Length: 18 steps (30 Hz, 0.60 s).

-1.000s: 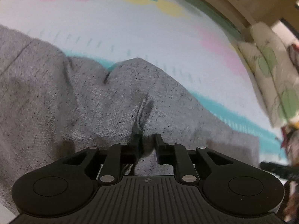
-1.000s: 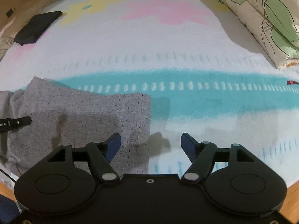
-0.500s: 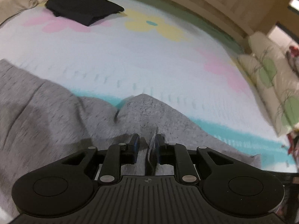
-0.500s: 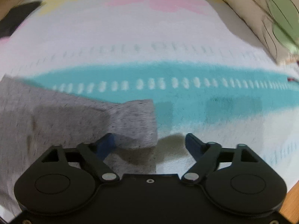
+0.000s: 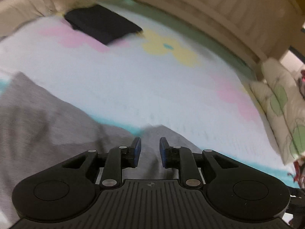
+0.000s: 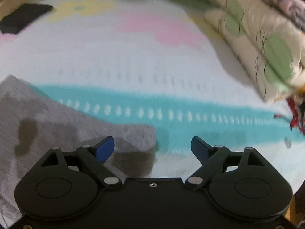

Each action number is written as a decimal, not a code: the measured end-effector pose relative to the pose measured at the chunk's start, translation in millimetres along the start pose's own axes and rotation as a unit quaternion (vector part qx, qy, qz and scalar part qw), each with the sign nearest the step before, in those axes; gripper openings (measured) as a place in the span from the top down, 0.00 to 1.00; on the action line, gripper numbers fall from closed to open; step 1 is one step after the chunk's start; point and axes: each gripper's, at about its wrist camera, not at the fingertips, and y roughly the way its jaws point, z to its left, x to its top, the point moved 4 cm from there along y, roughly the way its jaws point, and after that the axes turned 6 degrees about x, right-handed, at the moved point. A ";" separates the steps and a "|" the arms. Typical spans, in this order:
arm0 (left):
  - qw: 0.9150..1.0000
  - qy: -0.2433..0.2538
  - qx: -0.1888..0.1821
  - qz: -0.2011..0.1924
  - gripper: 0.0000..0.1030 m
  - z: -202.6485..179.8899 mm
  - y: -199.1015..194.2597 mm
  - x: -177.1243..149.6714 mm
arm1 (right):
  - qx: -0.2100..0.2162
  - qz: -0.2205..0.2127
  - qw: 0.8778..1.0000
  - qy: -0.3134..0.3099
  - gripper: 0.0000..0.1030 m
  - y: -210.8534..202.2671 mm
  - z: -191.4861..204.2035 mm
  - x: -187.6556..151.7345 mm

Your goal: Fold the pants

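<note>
The left tongs (image 5: 148, 151), which pinched the grey pants (image 5: 47, 126) a second ago, are opening, narrowly parted; right tongs (image 6: 152, 148) gape wide, empty, regrasp pending.

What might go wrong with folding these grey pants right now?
1. The left gripper is opening with a ridge of the grey pants between its pads; no pad visibly presses it, so the fabric may slump out of shape.
2. The right gripper is wide open beside the pants' corner; it could close on the bedsheet as well.
3. Both views are blurred, so aim may be off.
</note>
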 end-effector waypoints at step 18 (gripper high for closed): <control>0.977 -0.179 0.088 -0.071 0.50 160.9 -85.9 -6.9 | 0.109 0.087 0.990 0.029 0.01 16.8 74.3 -39.9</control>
